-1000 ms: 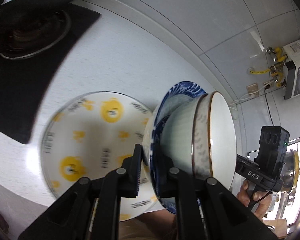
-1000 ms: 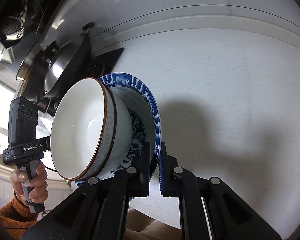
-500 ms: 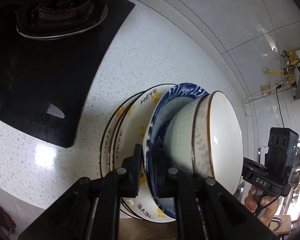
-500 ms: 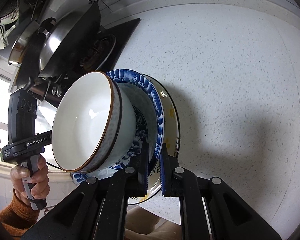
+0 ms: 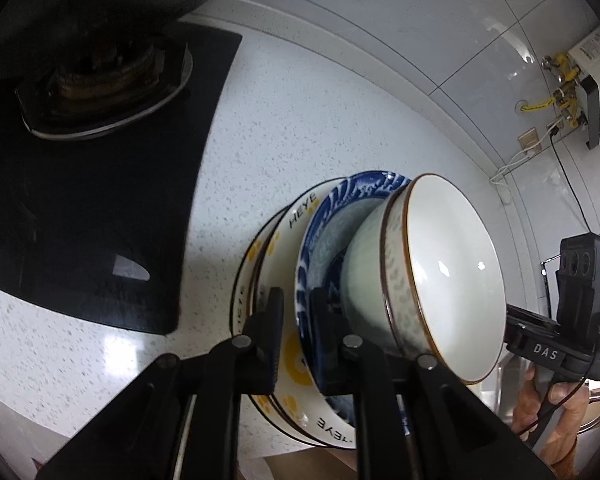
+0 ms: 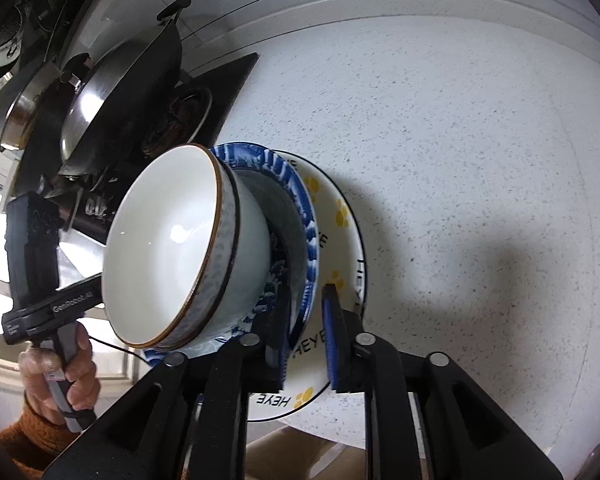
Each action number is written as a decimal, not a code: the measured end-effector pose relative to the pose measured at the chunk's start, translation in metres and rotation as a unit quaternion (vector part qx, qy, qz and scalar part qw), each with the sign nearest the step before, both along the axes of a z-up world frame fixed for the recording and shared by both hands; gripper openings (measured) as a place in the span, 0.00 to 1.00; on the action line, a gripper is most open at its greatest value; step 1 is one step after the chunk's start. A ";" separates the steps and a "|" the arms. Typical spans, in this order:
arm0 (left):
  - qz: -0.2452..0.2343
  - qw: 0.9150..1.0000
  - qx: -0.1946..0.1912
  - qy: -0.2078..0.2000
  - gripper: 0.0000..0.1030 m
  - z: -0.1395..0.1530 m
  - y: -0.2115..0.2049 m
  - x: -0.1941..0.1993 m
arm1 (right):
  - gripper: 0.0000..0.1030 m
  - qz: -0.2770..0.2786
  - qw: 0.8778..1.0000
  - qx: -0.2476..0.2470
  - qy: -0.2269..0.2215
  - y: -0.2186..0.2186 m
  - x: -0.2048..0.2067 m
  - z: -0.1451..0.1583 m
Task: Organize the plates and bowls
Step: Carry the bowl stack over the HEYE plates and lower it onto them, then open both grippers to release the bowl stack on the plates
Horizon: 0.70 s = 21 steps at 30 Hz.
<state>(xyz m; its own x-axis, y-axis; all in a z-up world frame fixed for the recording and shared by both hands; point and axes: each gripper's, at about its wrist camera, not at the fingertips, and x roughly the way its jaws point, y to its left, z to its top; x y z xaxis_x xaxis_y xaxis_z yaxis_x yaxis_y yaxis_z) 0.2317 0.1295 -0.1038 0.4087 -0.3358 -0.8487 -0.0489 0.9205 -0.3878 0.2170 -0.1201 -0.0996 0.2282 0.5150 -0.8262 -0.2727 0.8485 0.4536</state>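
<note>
A white bowl with a brown rim [image 5: 440,272] [image 6: 180,248] sits in a blue patterned plate [image 5: 320,240] [image 6: 300,216]. That plate rests on a stack of white plates with yellow paw prints and "HEYE" lettering [image 5: 276,248] [image 6: 340,248] on the speckled counter. My left gripper [image 5: 296,336] has its jaws parted around the blue plate's rim, with a gap on both sides. My right gripper [image 6: 304,340] also straddles the opposite rim, its jaws parted wider than half a second ago.
A black gas hob [image 5: 80,184] with a burner lies left of the stack. A wok and pans [image 6: 112,80] stand on it. The speckled white counter [image 6: 460,160] stretches right to a tiled wall. A water heater [image 5: 596,92] hangs on the far wall.
The blue plate with the bowl came down onto the paw-print plates. Both grippers' jaws have opened off the blue plate's rim.
</note>
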 end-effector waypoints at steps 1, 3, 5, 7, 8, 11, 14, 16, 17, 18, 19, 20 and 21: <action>0.000 1.000 0.005 -0.005 0.16 0.002 0.001 -0.002 | 0.21 -0.006 1.000 0.002 -0.002 -0.001 -0.002 0.001; -0.005 1.000 0.007 -0.018 0.22 0.006 0.001 -0.005 | 0.23 -0.013 1.000 -0.002 -0.010 -0.001 -0.004 0.004; -0.007 0.999 0.013 -0.032 0.27 0.012 -0.001 -0.008 | 0.25 -0.021 1.000 -0.005 -0.022 -0.001 -0.009 0.009; -0.006 0.998 0.038 -0.047 0.33 0.019 -0.004 -0.012 | 0.31 -0.027 0.999 -0.007 -0.034 -0.002 -0.012 0.014; -0.005 0.998 0.045 -0.053 0.37 0.022 -0.004 -0.014 | 0.33 -0.031 0.999 -0.012 -0.041 -0.002 -0.013 0.016; 0.002 0.997 0.048 -0.068 0.44 0.029 0.000 -0.018 | 0.39 -0.043 0.997 -0.029 -0.065 -0.004 -0.021 0.025; 0.009 0.993 0.066 -0.096 0.50 0.039 0.002 -0.027 | 0.56 -0.051 0.993 -0.055 -0.091 -0.004 -0.028 0.034; 0.011 0.989 0.083 -0.122 0.54 0.049 0.000 -0.034 | 0.63 -0.056 0.991 -0.062 -0.107 -0.005 -0.036 0.040; 0.009 0.987 0.090 -0.133 0.57 0.054 -0.001 -0.038 | 0.65 -0.058 0.989 -0.070 -0.118 -0.006 -0.040 0.043; 0.007 0.986 0.093 -0.141 0.58 0.057 -0.002 -0.041 | 0.70 -0.062 0.987 -0.078 -0.126 -0.004 -0.042 0.046; 0.005 0.984 0.096 -0.151 0.58 0.061 -0.004 -0.045 | 0.73 -0.063 0.985 -0.087 -0.138 -0.004 -0.046 0.050; 0.002 0.983 0.096 -0.157 0.58 0.064 -0.005 -0.048 | 0.74 -0.063 0.983 -0.092 -0.147 -0.003 -0.050 0.053; -0.005 0.983 0.097 -0.157 0.58 0.066 -0.007 -0.050 | 0.75 -0.063 0.981 -0.097 -0.155 -0.002 -0.053 0.056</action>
